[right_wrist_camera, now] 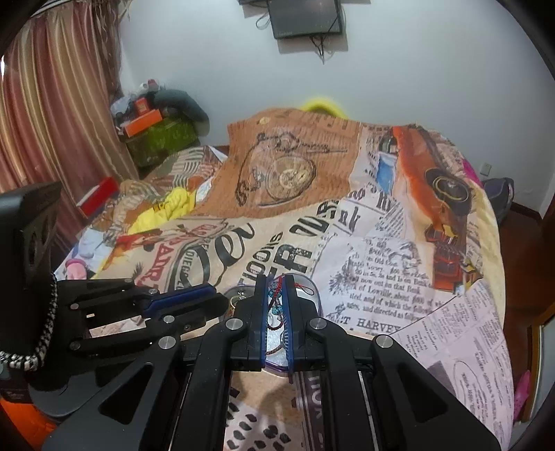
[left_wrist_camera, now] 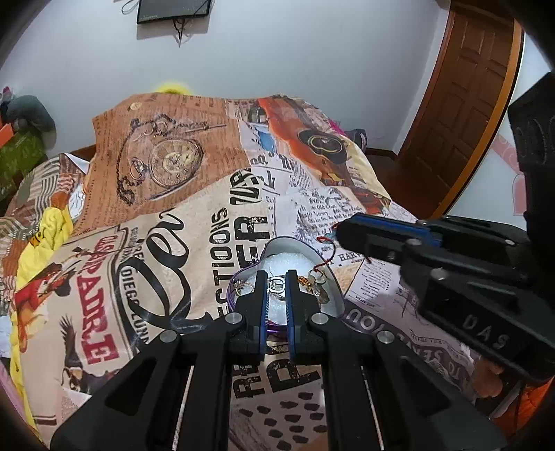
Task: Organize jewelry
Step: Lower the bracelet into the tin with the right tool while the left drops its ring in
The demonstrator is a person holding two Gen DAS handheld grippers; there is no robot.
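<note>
bed: covered by a quilt printed like old newspapers, with a pocket watch and an orange car on it

box: heart-shaped tin, purple outside, white foam inside, sitting on the quilt right in front of both grippers

in the box: a few rings and small gold bits lying on the foam, kinda tiny so can't say more

left gripper: jaws narrow, nearly together, tips over the tin, looks like nothing pinched between them

right gripper: jaws narrow too, clamped on a red cord bracelet with little blue beads; cord ends dangle by the tin's far right rim

wall: dark screen mounted up top
</note>
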